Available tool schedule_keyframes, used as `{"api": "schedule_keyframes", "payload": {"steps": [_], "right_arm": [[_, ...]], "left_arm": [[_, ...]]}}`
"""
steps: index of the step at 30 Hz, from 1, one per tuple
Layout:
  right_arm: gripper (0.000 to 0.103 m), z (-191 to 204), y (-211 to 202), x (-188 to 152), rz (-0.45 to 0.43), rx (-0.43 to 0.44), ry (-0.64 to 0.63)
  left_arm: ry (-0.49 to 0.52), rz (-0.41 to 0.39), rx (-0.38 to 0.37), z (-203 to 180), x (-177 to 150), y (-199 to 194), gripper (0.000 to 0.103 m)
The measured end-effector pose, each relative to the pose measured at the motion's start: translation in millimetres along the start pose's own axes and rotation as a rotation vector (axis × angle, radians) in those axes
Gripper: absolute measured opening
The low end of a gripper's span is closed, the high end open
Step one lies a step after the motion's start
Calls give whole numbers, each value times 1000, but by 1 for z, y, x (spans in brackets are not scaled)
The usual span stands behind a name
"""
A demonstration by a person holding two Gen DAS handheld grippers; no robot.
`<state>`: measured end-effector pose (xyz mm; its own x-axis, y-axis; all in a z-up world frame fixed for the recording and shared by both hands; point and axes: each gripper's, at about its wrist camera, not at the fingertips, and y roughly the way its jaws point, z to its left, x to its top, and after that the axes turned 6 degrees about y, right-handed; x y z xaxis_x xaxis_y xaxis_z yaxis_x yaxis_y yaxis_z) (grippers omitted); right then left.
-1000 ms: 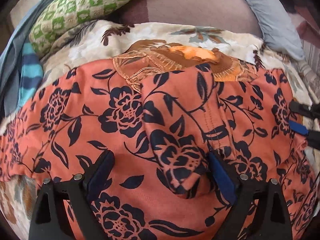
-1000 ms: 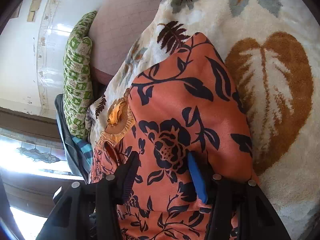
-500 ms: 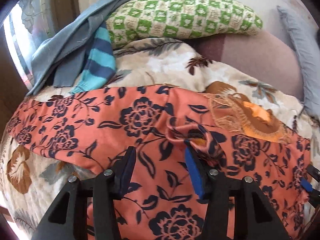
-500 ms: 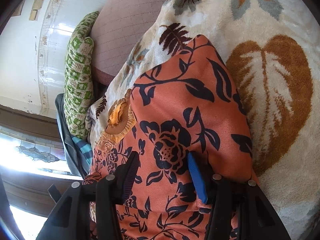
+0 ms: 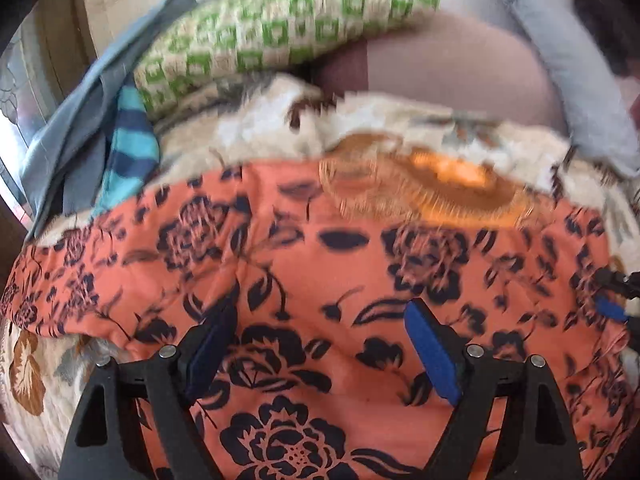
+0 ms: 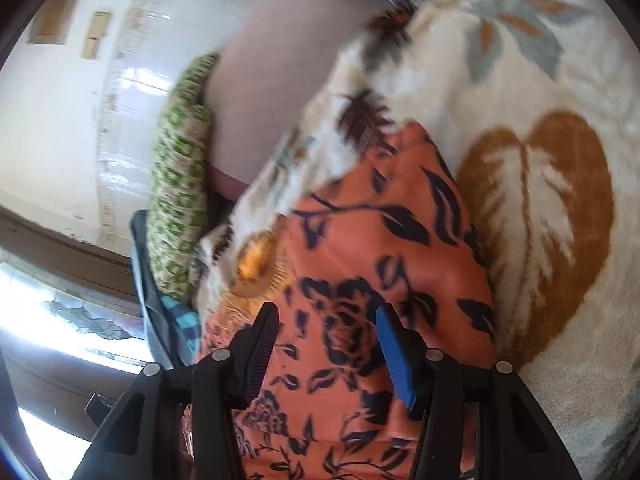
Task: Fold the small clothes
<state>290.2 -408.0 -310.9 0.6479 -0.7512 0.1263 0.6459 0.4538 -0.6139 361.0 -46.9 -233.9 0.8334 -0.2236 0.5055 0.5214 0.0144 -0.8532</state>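
Starting at the left edge of the left wrist view: a grey and teal-striped cloth pile (image 5: pixel 100 136) sits just beside the orange floral garment (image 5: pixel 360 280), with a green checked pillow (image 5: pixel 280 28) behind it. Risk number one, I'd say: if the next fold sweeps that way, the hem could drag over the pile or catch it.

Moving in, the garment lies spread across the cream leaf-print blanket (image 5: pixel 32 380), its brown-and-gold neckline patch (image 5: pixel 420 188) at the far side. The left gripper (image 5: pixel 320 344) hovers over the middle of the cloth with its jaws wide apart and nothing between them. The fabric under it looks smooth. The frame is motion-blurred though, so I can't say whether the tips touch the cloth. Closing here would probably pinch one layer mid-panel and leave a bunched ridge instead of a clean crease.

Further right, in the right wrist view, the right gripper (image 6: pixel 326 336) straddles the garment's right portion (image 6: pixel 380 240), jaws parted around the fabric with no visible pinch, so I'd call it open too. With neither side holding anything, that slick-looking cloth could slide on the fluffy blanket (image 6: pixel 540 200), and any fold already laid may creep open. Grabbing unevenly on both sides would skew the edges.
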Motion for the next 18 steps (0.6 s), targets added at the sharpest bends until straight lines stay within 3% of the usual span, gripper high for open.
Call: {"api": "schedule_keyframes", "payload": {"steps": [1, 3, 6, 10, 13, 18], "right_arm": [[42, -1, 0, 0, -14, 0, -5], [43, 6, -3, 0, -6, -7, -24], [46, 22, -9, -5, -16, 54, -86], [49, 52, -7, -25, 30, 113, -236], [50, 68, 1, -48, 79, 122, -336], [50, 82, 21, -84, 151, 93, -448]], "left_arm": [[-14, 43, -11, 3, -5, 10, 88], [-39, -8, -2, 7, -4, 1, 88], [-86, -83, -74, 19, 1, -21, 88], [-196, -160, -94, 58, -2, -57, 88], [-396, -198, -72, 117, -22, -79, 91], [-787, -138, -84, 243, -77, -87, 93]]}}
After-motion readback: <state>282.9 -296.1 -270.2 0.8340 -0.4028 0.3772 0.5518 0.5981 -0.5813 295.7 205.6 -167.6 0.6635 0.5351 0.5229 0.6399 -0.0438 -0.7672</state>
